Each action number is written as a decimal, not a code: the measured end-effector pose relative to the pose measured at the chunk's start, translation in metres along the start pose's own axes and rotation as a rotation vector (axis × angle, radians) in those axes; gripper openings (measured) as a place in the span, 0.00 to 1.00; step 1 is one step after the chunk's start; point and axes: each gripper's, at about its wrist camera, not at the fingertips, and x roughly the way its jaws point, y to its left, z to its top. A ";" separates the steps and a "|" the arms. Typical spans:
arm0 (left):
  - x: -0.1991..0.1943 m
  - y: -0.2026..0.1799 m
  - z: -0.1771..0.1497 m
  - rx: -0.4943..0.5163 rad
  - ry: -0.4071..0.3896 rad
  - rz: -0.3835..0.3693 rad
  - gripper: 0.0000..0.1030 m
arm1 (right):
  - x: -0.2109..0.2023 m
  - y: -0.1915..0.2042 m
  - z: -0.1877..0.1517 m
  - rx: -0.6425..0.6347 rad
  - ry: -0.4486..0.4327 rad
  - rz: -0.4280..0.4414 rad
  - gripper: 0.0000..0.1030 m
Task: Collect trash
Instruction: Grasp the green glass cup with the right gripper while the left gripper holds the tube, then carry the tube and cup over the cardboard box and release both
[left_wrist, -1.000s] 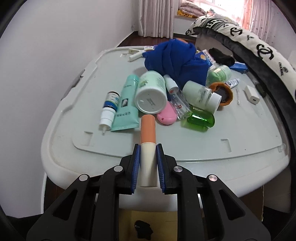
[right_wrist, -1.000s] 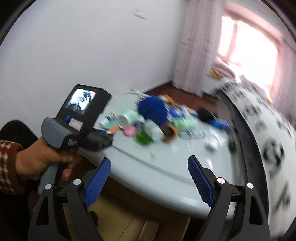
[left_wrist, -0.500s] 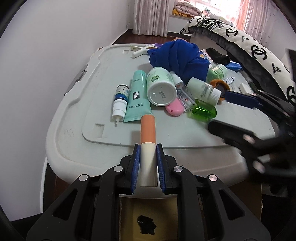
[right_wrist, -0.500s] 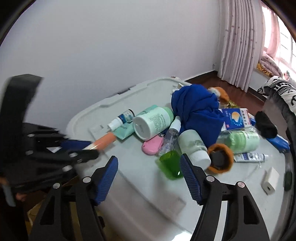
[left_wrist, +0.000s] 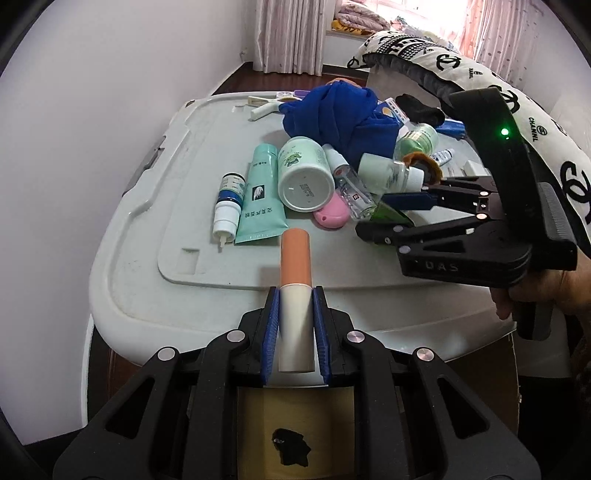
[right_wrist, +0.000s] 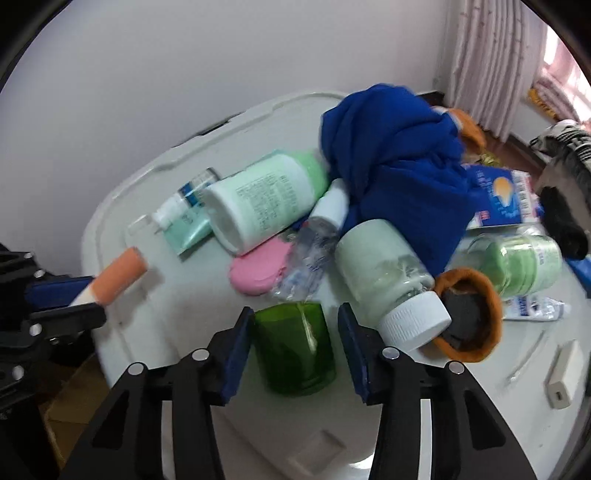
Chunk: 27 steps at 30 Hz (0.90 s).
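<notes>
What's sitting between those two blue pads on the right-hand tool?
A green translucent cup, lying on the grey lid, sits between the right gripper pads, which aren't yet closed on it, in the right wrist view.

Much of the blue box (right_wrist: 504, 201) is covered by the blue cloth (right_wrist: 399, 155), the green cup (left_wrist: 389, 214) is largely hidden behind the right gripper (left_wrist: 397, 218), and the orange-capped tube (right_wrist: 116, 275) is blurred in the right wrist view.
</notes>
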 end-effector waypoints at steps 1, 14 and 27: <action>0.000 0.000 0.000 -0.004 0.000 0.000 0.17 | 0.000 -0.002 -0.001 0.023 0.007 0.010 0.44; 0.003 -0.008 -0.004 0.014 0.015 -0.003 0.17 | -0.018 0.012 -0.017 0.090 0.021 -0.031 0.35; -0.044 -0.032 -0.035 0.138 -0.036 0.028 0.17 | -0.124 0.073 -0.111 0.254 -0.026 -0.123 0.35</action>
